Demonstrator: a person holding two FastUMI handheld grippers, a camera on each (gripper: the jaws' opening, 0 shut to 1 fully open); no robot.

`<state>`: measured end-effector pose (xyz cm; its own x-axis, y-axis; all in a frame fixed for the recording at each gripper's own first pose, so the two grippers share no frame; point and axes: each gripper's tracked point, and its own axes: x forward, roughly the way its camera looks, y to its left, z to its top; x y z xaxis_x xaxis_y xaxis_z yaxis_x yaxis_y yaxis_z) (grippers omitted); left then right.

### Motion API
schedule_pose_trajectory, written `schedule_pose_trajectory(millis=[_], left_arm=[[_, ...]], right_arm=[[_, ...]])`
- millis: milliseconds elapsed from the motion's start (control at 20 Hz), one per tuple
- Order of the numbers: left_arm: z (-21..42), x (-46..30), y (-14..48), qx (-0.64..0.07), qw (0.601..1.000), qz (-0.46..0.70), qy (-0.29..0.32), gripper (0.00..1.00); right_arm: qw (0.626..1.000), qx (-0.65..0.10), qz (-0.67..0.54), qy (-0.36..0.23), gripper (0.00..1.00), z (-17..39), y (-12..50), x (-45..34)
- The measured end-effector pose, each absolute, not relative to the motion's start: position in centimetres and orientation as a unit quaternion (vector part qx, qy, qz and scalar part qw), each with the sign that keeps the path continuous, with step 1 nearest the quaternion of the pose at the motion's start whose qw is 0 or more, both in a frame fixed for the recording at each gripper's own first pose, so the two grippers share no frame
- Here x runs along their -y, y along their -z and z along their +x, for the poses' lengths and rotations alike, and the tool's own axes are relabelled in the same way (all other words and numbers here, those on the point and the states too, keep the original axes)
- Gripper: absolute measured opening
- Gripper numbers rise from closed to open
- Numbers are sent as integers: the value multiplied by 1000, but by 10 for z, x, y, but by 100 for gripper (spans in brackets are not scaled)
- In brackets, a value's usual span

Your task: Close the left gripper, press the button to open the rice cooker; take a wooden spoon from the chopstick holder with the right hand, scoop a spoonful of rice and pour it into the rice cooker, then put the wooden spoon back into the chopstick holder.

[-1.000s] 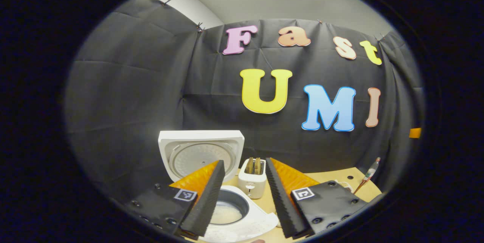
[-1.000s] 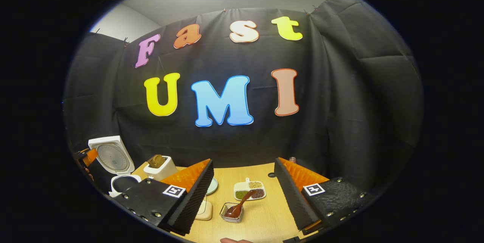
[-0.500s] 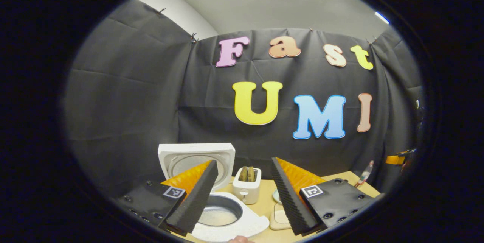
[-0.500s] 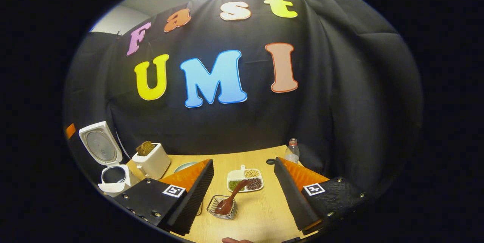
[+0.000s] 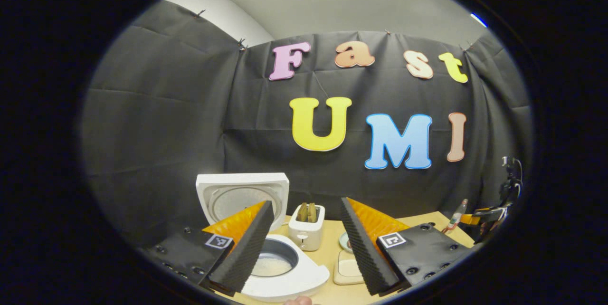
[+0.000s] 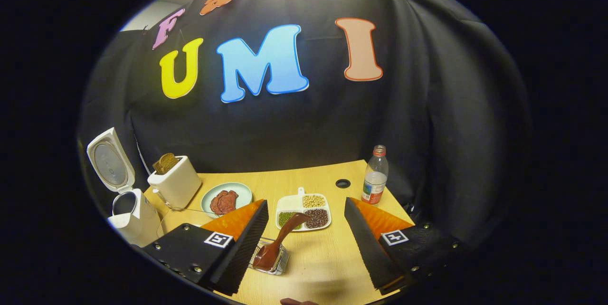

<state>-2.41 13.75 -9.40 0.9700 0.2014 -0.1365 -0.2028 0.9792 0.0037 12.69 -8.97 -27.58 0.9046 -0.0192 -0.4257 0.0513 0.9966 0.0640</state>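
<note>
The wooden spoon [image 6: 278, 244] was seen in the right gripper view standing bowl-down in the chopstick holder [image 6: 270, 263], a small wire basket on the desk [image 6: 327, 267], its handle leaning up and to the right toward the divided tray of beans [image 6: 304, 212]. The spoon was judged to be light, stiff and smooth, so that it might turn between the jaws unless it were taken on the upper part of the handle, where it stood clear of the basket rim; the basket itself looked light enough to be tipped or dragged if the spoon were pulled sideways. The right gripper [image 6: 305, 241] was held above the desk with its jaws wide apart and empty, the spoon lying between them but nearer the left one, untouched. Beyond the tray, a plate with dark food [image 6: 226, 199], a toaster [image 6: 175, 185] and a plastic bottle [image 6: 375, 176] were noted. The rice cooker [image 5: 280, 267] was found at the left end of the desk, its lid [image 5: 242, 195] already raised and white rice visible in its pot. In the left gripper view the left gripper [image 5: 306, 243] was seen poised above the cooker, its jaws open and holding nothing. The spoon had therefore not yet been taken.
</note>
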Motion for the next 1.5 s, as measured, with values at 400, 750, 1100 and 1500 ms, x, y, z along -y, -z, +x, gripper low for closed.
schedule_pose_trajectory(millis=[400, 750, 1100, 1500], left_arm=[[-21, -114, 109, -90, 988, 1, -123, 98], [-14, -98, 92, -76, 988, 18, -131, 94], [-11, -85, 101, -70, 991, 18, -114, 97], [13, -110, 81, -46, 998, -3, -31, 95]], right_arm=[[964, -262, 48, -3, 96, 164, 352, 85], [953, -291, 75, -43, 74, 191, 384, 64], [933, -322, 142, -81, 31, 165, 365, 39], [945, -289, 151, -32, 11, 137, 341, 14]])
